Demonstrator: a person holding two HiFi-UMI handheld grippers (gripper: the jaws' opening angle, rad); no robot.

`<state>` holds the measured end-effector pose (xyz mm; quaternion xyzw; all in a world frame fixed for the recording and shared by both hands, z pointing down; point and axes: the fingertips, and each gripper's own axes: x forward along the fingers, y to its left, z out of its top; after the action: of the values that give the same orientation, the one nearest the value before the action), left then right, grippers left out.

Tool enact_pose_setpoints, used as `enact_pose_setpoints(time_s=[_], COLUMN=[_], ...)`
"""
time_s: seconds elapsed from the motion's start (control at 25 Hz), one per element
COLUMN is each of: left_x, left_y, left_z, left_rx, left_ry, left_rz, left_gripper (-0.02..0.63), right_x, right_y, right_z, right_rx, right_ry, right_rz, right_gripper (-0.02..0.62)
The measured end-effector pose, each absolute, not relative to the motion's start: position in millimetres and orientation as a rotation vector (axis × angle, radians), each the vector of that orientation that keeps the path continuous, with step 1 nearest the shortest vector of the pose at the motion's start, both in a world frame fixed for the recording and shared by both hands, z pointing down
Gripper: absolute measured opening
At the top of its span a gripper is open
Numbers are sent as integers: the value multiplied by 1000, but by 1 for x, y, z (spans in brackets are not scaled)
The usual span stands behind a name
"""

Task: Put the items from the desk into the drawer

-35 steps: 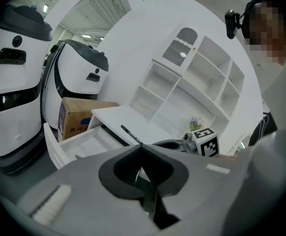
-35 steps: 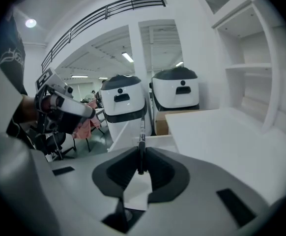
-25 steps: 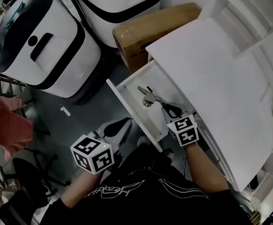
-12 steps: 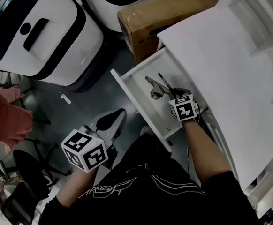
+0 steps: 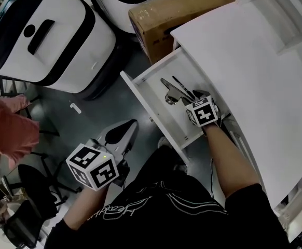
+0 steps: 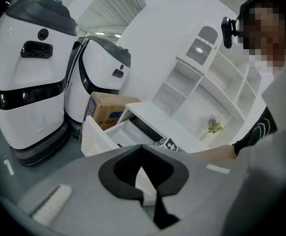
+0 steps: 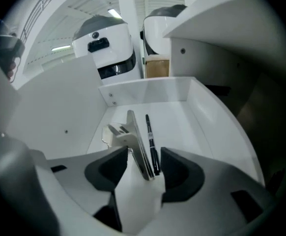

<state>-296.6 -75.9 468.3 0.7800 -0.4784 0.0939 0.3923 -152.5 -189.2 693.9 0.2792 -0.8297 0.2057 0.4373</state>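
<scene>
The right gripper [image 7: 144, 157] reached into the open white smooth-walled drawer [image 7: 148, 90], its dark padded fingers apart. Between them, on the drawer's flat floor, lay the near ends of a slim black pen [image 7: 150, 136] and a flat silver metal clip-like tool [image 7: 134, 134] with a bent, shiny head. The two lay side by side, pen on the right. Whether either pad touched them could not be told.

The left gripper [image 6: 142, 149] hung low outside the drawer, over the grey floor, its curved black-lined fingers together at the tips and nothing between them.

The matte white desk top [image 5: 255, 71] ran above the drawer. Beyond stood a brown cardboard box [image 5: 177, 14] and a rounded glossy white-and-black machine body [image 5: 52, 40].
</scene>
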Motion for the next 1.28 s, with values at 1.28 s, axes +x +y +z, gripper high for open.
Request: enact_pose_setpoints(time_s=[1.28], left_x=[-83], left_y=[48], left_z=[264], left_rx=[2490], left_ry=[-1042], left_rz=[16], left_gripper=[9], right_x=[-19], right_y=[39], right_z=[252], right_rx=[774], right_ry=[-3056], right_rz=[449], right_gripper=[8])
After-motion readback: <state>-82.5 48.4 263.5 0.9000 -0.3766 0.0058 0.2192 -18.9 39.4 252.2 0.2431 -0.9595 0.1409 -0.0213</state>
